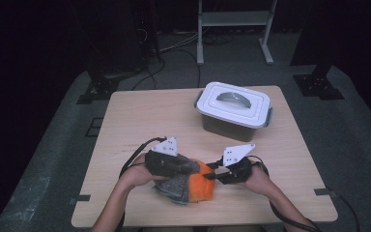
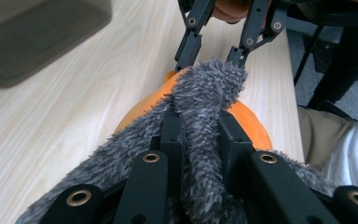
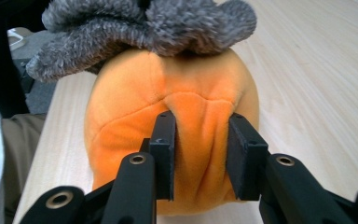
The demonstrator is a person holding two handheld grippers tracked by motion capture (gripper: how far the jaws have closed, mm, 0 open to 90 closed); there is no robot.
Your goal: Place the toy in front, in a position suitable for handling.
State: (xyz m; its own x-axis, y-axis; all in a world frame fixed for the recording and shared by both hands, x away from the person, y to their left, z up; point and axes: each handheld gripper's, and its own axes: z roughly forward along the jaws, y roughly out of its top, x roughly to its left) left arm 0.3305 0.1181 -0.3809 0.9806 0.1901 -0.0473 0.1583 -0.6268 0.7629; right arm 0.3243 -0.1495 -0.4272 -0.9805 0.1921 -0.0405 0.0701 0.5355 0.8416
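Orange plush (image 3: 168,112) pinched btwn R gripper (image 3: 200,154) jaws.

I seem to be working in a lab or studio. Black curtains surround the light wooden table (image 1: 140,116). Cables (image 1: 174,46) trail across grey carpet (image 1: 357,145).

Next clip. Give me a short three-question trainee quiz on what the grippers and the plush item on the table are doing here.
1. True or false: the lid is off the white-lidded container.
2. Which part of the plush slipper does the left gripper pinch? A) grey furry cuff B) orange toe C) nothing
3. Fill in: the right gripper has a fold of the slipper's ______ fabric between its jaws.

Key
1. False: the lid sits on it, handle down.
2. A
3. orange
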